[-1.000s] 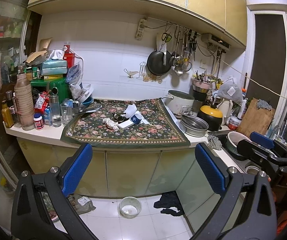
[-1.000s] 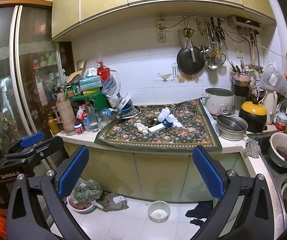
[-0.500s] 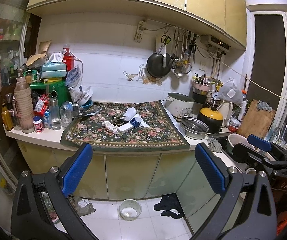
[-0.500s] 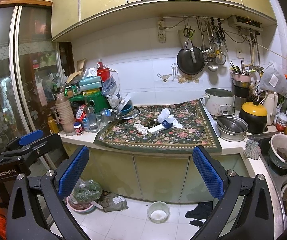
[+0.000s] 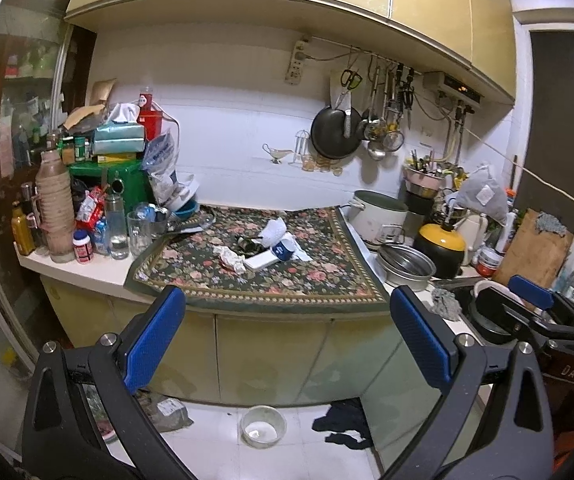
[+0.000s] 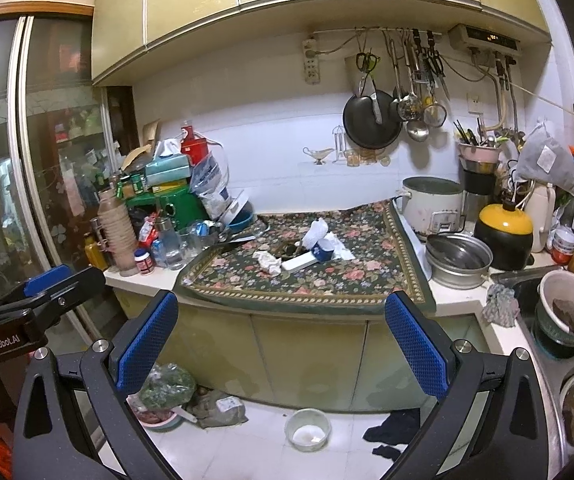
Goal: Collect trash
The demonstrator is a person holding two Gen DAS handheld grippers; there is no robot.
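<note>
Trash lay in a small heap at the middle of the floral cloth point(image 5: 255, 280) on the counter: a crumpled paper wad point(image 5: 231, 258), a flat white box point(image 5: 262, 261), a blue-and-white cup point(image 5: 283, 249) on its side, a white tissue point(image 5: 273, 229) and a dark wrapper point(image 5: 249, 243), all touching or just beside one another. The left gripper point(image 5: 287, 344) and the right gripper point(image 6: 281, 346) were both held in front of the counter, below its edge and well apart from the heap, each with its jaws spread wide and nothing between the blue pads point(image 6: 147, 344). No bin or bag for the trash could be identified. Judged from this arrangement, collection had not begun: every piece remained on the cloth, and the whole task of approaching, gripping and removing them was left to do.
</note>
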